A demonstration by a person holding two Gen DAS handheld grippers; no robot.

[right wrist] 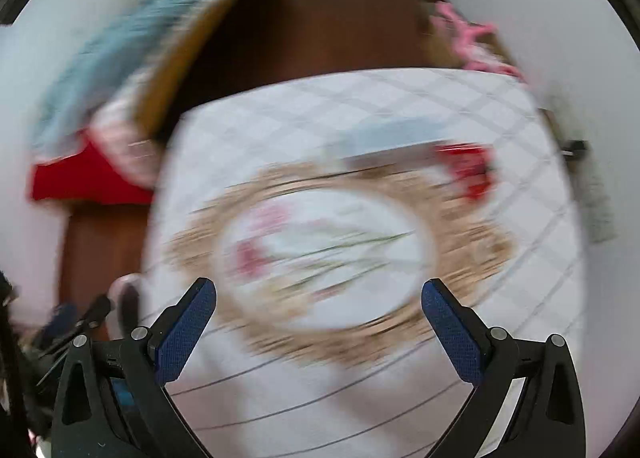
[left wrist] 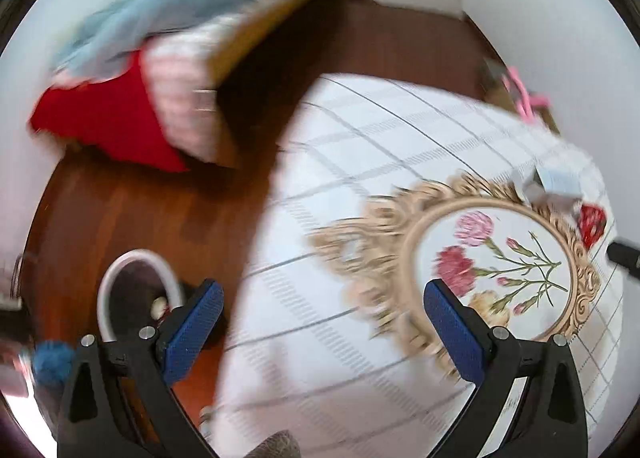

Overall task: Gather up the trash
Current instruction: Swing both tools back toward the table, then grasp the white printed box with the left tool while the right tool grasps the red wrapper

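Both jaws wide apart, holding nothing — left gripper [left wrist: 322, 322] and right gripper [right wrist: 318, 318] above the table [left wrist: 320, 161]. Red wrapper [left wrist: 593, 223] and pale scrap [left wrist: 554, 186] beyond the floral tray [left wrist: 376, 234]. Best to approach slowly, low — bin [left wrist: 105, 290] down left.

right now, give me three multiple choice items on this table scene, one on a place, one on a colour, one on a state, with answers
1. Where does the red wrapper lie?
A. on the floor
B. at the far right edge of the floral mat
C. in the bin

2. What colour are the pads on the gripper fingers?
A. blue
B. yellow
C. white

3. How do the left gripper and right gripper stand?
A. both shut on trash
B. one open, one shut
C. both open, holding nothing

Answers: 1 B, the wrapper sits by the mat's ornate rim on the tablecloth. 2 A, the pads show blue in both wrist views. 3 C, each pair of fingers is spread wide with nothing between.
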